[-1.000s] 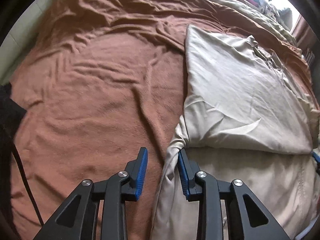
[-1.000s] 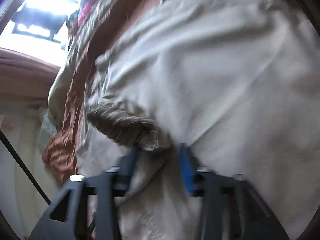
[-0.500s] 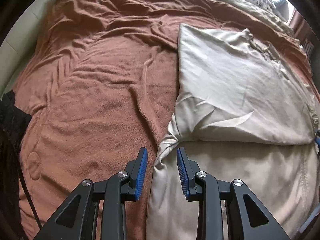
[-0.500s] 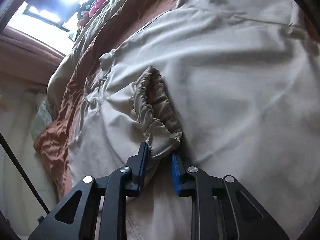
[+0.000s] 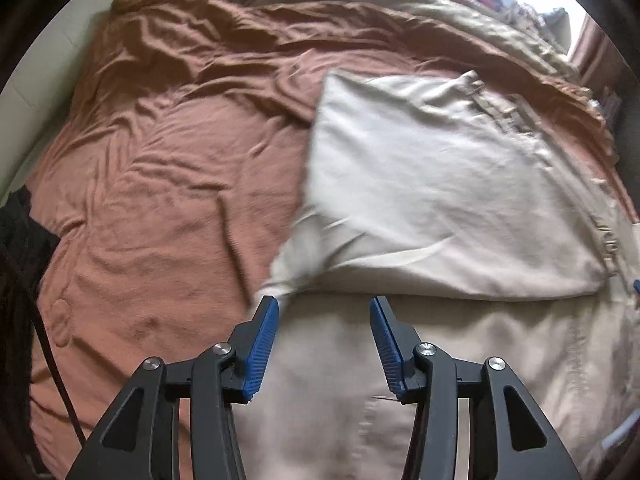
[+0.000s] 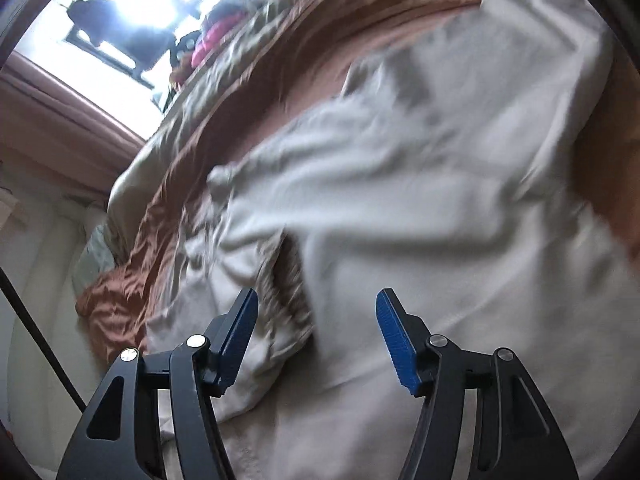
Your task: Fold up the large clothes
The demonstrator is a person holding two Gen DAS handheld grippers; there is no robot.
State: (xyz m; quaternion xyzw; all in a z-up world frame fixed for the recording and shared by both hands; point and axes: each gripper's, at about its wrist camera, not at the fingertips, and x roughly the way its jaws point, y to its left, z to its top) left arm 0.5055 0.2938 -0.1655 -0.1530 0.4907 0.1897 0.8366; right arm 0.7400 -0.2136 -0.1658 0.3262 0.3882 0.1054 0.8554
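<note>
Left claw (image 5: 323, 312) just opening, empty | right claw (image 6: 317, 304) just opening, cuff (image 6: 286, 300) freed | lift clear before regripping jacket (image 5: 440, 184)

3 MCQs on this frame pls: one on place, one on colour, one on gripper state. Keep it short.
1. Where does the beige garment lie?
A. on the brown blanket
B. on a wooden floor
C. on a hanger

2. What colour are the pads on the gripper fingers?
A. red
B. blue
C. yellow

3. How does the left gripper stand?
A. clamped on a sleeve
B. open, nothing pinched
C. shut, pads touching

Answers: 1 A, the brown blanket spreads under and beside the garment. 2 B, both views show blue ribbed pads. 3 B, the jaws have just been opening and a wide gap shows between the pads; the cloth lies below them, not gripped. The right gripper is likewise open above the elastic cuff.
</note>
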